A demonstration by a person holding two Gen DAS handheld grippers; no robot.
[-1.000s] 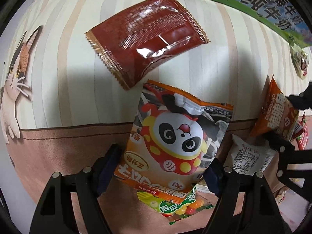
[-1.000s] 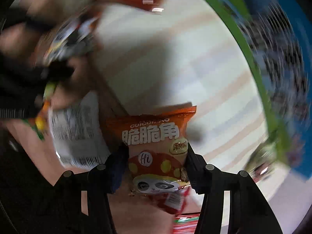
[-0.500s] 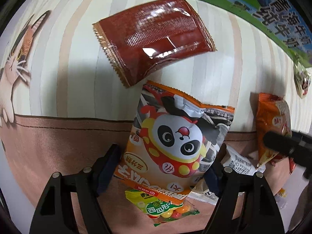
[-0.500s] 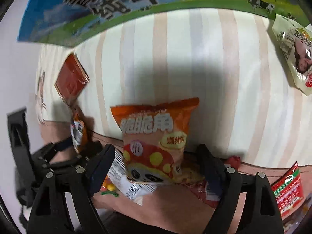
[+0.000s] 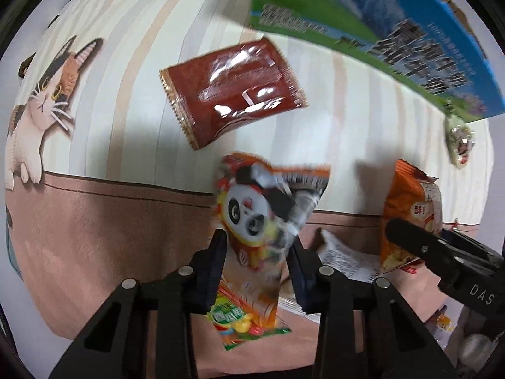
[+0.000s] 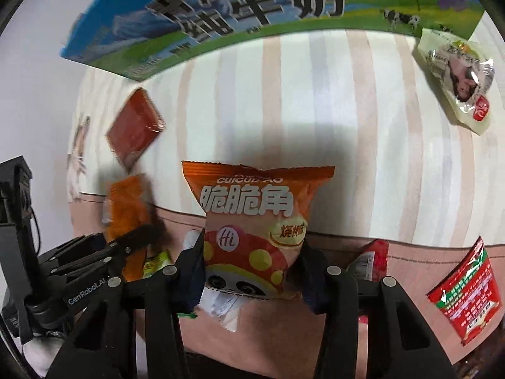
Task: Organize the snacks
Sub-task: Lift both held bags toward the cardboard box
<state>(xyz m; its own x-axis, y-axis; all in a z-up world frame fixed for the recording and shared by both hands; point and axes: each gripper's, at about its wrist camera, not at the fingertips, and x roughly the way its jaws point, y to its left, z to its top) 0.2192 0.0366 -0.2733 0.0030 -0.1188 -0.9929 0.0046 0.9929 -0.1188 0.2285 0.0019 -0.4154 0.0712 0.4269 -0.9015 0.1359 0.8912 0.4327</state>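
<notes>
Partly blurred, panda bag [image 5: 262, 221] hides candy packet [image 5: 249, 322].

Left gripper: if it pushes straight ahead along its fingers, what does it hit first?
The left gripper is already shut on the orange panda-print snack bag. Beyond that bag, the glossy dark-red foil packet lies next in line on the striped cloth, though depth is unclear.

Left gripper [image 5: 257, 263] and right gripper [image 6: 251, 273] side by side, each with fingers clamped on a packet
</notes>
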